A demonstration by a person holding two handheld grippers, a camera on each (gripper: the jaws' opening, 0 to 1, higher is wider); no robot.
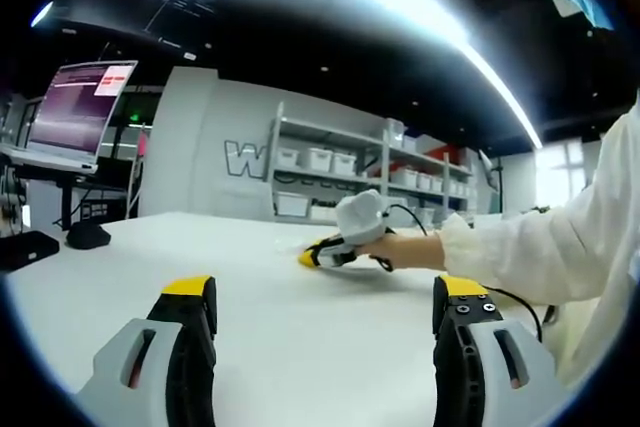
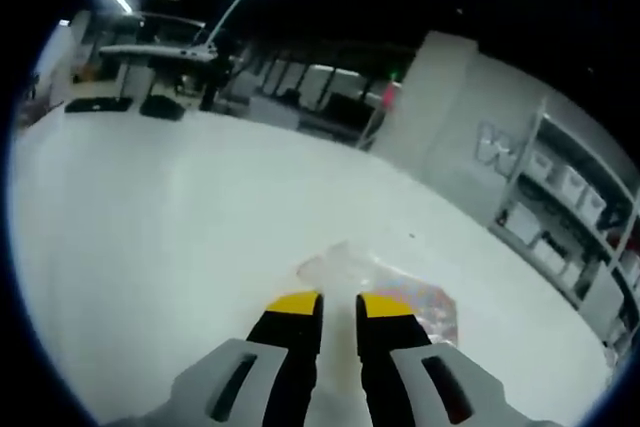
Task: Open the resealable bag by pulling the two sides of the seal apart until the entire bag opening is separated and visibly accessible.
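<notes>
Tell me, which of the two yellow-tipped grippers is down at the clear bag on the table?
The right gripper: its nearly closed yellow tips sit at the edge of the clear bag. The left gripper has wide-apart jaws over bare white table.

A broad white table (image 1: 300, 317) carries everything. In the right gripper view a clear resealable bag (image 2: 385, 292) lies flat on it, a patterned patch showing at one end. At the far edge in the left gripper view rest a dark mouse-like object (image 1: 88, 235) and a flat black item (image 1: 25, 247).
</notes>
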